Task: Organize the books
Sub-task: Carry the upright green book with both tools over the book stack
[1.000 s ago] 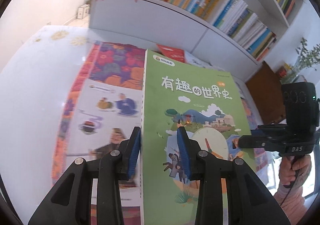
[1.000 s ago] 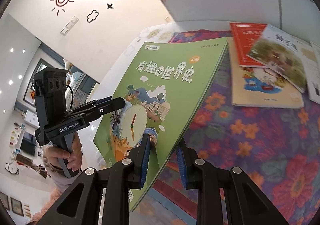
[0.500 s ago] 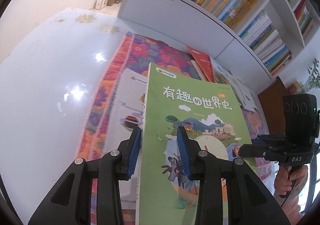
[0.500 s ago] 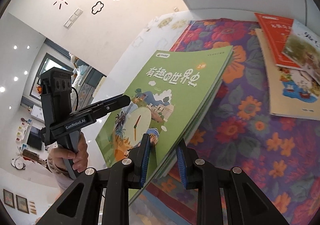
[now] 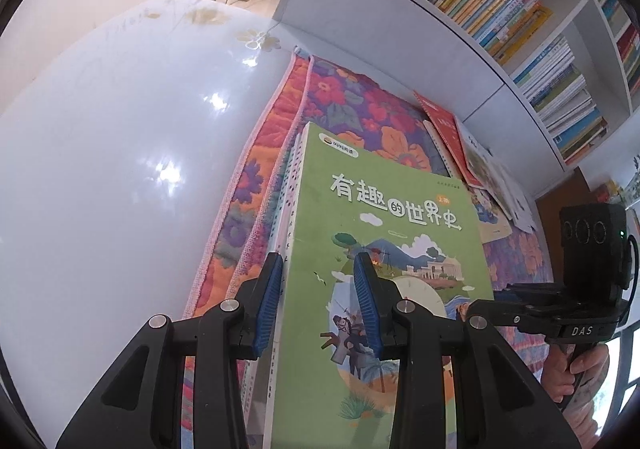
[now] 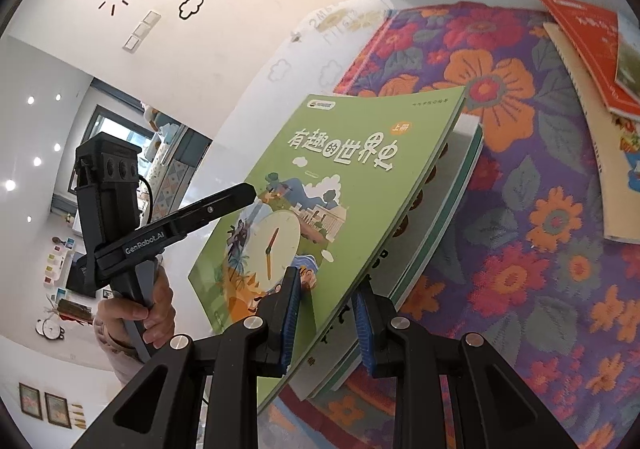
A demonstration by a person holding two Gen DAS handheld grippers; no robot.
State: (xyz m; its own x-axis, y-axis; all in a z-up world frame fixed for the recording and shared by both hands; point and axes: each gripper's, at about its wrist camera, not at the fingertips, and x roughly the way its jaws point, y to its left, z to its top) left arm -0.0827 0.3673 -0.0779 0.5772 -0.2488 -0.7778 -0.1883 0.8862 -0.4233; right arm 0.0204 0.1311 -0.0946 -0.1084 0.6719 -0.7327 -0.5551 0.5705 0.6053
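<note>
A green picture book [image 5: 400,217] with a clock on its cover is held from two sides, tilted. My left gripper [image 5: 320,303] is shut on its spine edge. My right gripper [image 6: 326,313] is shut on the opposite long edge of the green book [image 6: 340,177]. Just under it lies a small stack of books [image 6: 452,177] on the floral mat [image 6: 540,209]; their spines [image 5: 288,185] show left of the green cover. Whether the green book touches them I cannot tell. A hand [image 6: 132,313] grips the left tool's handle.
A red book [image 5: 444,121] and other loose books [image 5: 492,189] lie overlapped farther along the mat. A white bookshelf [image 5: 500,1] packed with books stands behind. The glossy white tabletop [image 5: 120,129] spreads to the left of the mat.
Both grippers have come down and forward with the green book, which now hangs close over the stack on the mat. Both grips are unchanged.
</note>
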